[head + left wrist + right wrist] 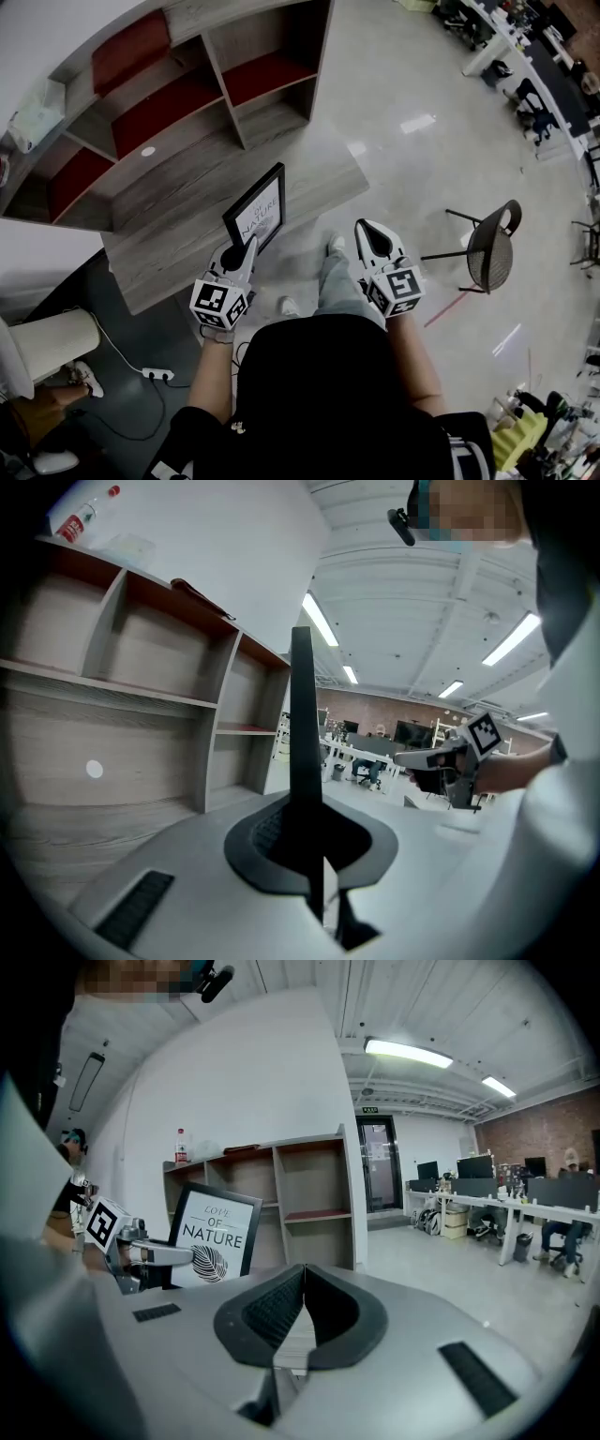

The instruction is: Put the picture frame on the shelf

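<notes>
The black picture frame (256, 214), with a white print reading "Love of Nature", stands upright in my left gripper (249, 246), which is shut on its lower edge. In the left gripper view the frame (302, 714) shows edge-on as a dark bar rising from between the jaws. It hangs over the low front part of the grey wooden shelf (159, 197), whose compartments have red back panels. My right gripper (364, 228) is shut and empty, level with the left and to its right. The right gripper view shows the frame (214, 1235) in front of the shelf (309, 1204).
A black mesh chair (492, 246) stands on the floor to the right. A power strip (155, 373) with a cable lies by the shelf's near end. A bottle (181, 1145) stands on the shelf top. Office desks (525, 1208) fill the far right.
</notes>
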